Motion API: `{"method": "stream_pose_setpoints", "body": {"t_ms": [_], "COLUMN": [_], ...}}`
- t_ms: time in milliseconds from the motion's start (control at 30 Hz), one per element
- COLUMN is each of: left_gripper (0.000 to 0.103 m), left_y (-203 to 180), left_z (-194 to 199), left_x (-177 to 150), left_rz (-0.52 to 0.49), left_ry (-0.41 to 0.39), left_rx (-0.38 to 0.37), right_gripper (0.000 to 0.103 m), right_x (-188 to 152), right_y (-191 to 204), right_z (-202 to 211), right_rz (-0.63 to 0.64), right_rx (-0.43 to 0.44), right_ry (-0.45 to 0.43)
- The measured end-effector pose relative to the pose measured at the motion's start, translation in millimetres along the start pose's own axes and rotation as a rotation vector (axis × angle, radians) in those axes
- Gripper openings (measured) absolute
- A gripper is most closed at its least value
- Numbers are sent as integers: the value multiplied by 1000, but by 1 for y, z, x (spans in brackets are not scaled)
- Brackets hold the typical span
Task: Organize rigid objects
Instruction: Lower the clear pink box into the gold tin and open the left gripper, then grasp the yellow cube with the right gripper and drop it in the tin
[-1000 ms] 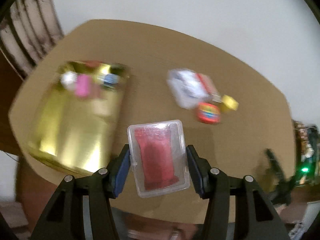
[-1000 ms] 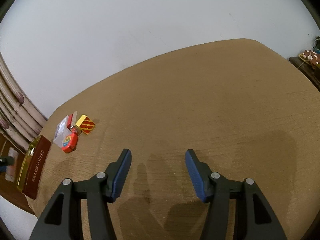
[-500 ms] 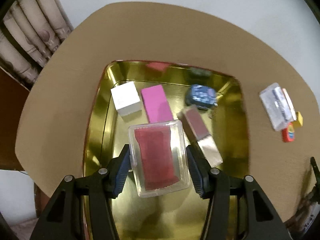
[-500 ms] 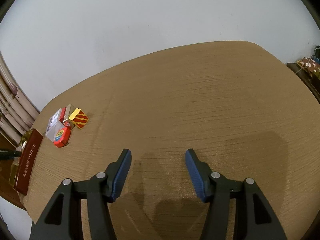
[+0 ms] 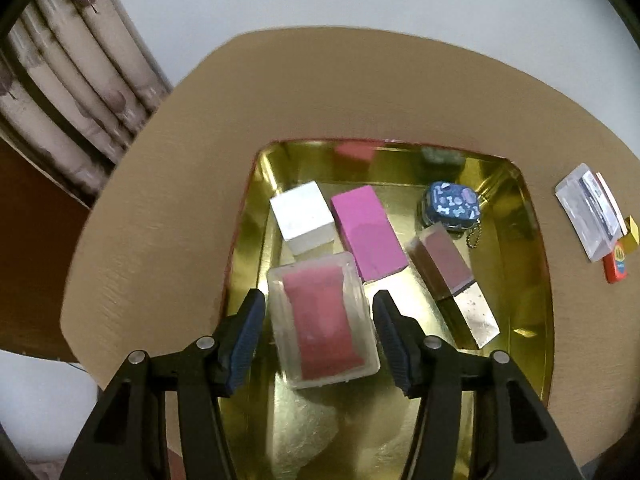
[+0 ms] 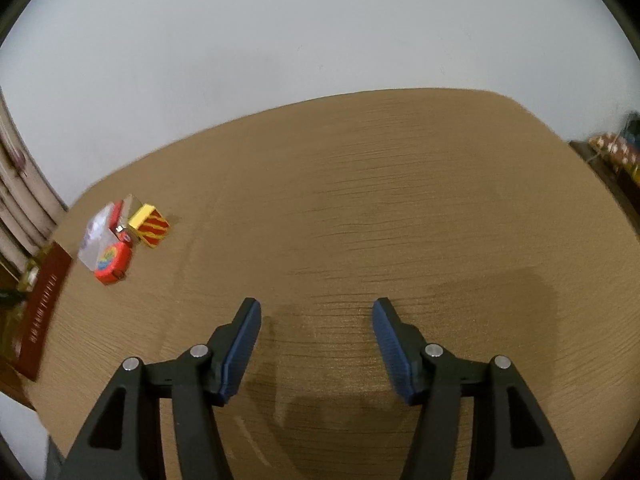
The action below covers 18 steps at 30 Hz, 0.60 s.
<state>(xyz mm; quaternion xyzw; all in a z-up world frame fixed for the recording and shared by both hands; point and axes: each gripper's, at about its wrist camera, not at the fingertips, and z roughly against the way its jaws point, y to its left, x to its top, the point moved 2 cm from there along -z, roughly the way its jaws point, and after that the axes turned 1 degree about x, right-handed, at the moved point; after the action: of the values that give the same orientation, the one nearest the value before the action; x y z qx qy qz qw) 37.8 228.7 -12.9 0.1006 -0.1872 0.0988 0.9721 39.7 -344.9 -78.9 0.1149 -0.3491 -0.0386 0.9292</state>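
Note:
A clear plastic case with a red insert [image 5: 324, 320] lies in the gold tin tray [image 5: 536, 320], tilted, between my left gripper's [image 5: 318, 320] fingers. The jaws stand apart from its sides with small gaps, so the gripper is open. The tray also holds a white box [image 5: 304, 218], a pink box [image 5: 370, 234], a brown-and-gold box [image 5: 452, 280] and a blue patterned pouch [image 5: 454, 206]. My right gripper [image 6: 316, 328] is open and empty above bare table. A clear case [image 6: 96, 246], a red tape measure [image 6: 112, 266] and a yellow-red striped box [image 6: 152, 226] lie far left.
The tray's dark red side [image 6: 40, 316] shows at the left edge of the right wrist view. The loose clear case [image 5: 588, 212] and tape measure [image 5: 616, 266] lie right of the tray. A curtain [image 5: 68, 92] hangs behind the table's left corner.
The left gripper carried the clear red case over the tray, lowered it and opened; the case now lies tilted in the tray. The right gripper shifted slightly, staying open.

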Motion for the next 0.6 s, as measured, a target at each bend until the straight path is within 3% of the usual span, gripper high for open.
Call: {"method": "stream_pose_setpoints", "body": {"t_ms": [33,100,167,233,333,467,600], "left_gripper": [54,55,55,63,68,68,68], "left_y": [0,-5,-10,-18,-38,-66,-85], "left_z": [6,20,39,62,90,110,119], "left_x": [-2,-8,-14,-23,-41,-72,-96], "left_rz": [8,19,47,69,85,25,-16], "left_ry": [-14,-45,-83,-116,-141,-151,-136], "left_rx": [-12,-24,-31,-82,-170,-228,-261], "right_gripper": [60,60,60,60,60,60,60], "right_x": [1,4,10,20,40,60,74], "right_y": [6,25,54,83,121,156,170], "right_z": [0,0,1,-1,-13,-47,-68], "right_rz": [16,33,112,181,291,477,581], "right_rx": [-13,70,85,138,203,234,259], "right_ry": [7,24,21,27,31,104,144]}}
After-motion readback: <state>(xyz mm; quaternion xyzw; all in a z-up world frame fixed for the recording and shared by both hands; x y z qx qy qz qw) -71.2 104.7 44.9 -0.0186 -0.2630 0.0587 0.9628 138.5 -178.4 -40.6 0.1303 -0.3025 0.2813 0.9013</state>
